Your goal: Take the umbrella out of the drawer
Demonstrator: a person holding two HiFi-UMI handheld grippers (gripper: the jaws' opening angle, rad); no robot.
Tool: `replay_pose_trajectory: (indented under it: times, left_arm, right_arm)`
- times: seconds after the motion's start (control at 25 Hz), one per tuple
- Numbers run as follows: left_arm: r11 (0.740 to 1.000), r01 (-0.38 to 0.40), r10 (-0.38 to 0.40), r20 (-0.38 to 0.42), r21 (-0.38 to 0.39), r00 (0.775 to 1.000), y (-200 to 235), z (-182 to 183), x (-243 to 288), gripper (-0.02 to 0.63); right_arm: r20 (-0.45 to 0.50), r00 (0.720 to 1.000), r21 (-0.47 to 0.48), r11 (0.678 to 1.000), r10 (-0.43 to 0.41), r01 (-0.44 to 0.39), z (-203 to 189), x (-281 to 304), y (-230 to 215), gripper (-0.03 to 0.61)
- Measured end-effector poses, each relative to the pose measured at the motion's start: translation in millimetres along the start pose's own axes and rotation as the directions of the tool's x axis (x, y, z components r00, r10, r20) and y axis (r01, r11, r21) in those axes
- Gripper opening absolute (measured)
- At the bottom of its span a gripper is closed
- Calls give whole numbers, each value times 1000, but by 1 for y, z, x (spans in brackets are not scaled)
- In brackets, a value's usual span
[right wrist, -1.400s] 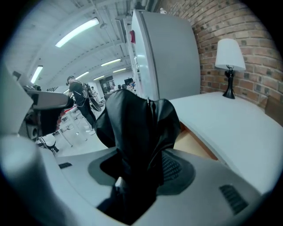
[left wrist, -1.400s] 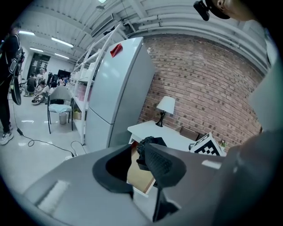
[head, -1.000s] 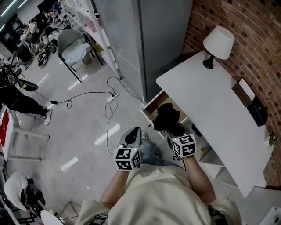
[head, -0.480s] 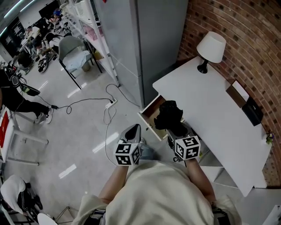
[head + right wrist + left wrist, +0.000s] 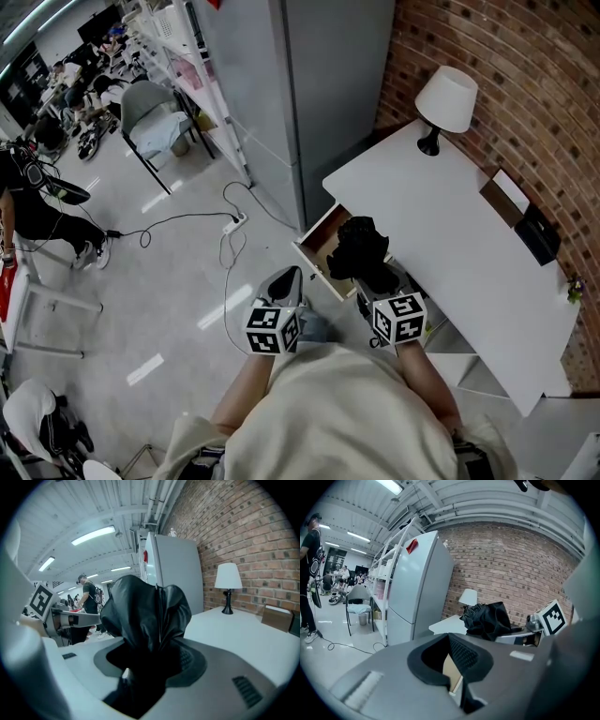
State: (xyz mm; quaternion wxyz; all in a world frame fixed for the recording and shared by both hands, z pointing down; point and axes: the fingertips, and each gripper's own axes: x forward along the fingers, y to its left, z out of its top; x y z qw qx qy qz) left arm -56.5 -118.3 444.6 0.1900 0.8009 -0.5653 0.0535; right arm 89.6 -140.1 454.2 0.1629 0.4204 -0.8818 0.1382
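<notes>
A folded black umbrella (image 5: 361,251) hangs above the open wooden drawer (image 5: 320,244) at the near left corner of the white desk (image 5: 441,225). My right gripper (image 5: 373,278) is shut on the umbrella (image 5: 147,616), whose crumpled fabric fills the space between the jaws. My left gripper (image 5: 284,286) is shut with nothing in it, held left of the drawer over the floor. From the left gripper view the umbrella (image 5: 487,619) shows to the right, above the desk edge.
A white lamp (image 5: 444,101) stands at the desk's far corner, and a dark box (image 5: 536,234) sits at the brick wall. A tall grey cabinet (image 5: 291,84) stands left of the desk. Cables (image 5: 187,220) lie on the floor, with chairs and people further left.
The right gripper has lifted the umbrella a little higher above the drawer. The left gripper has stayed in place.
</notes>
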Motion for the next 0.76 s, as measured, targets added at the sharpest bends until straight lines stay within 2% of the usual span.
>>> replay_pose_trajectory:
  times: [0.76]
  left_arm:
    - [1000,8,-8,-24,-11,1000,13,5,8,11]
  right_arm:
    - [-19,1000,2,1000,7,-7,6,18,1,212]
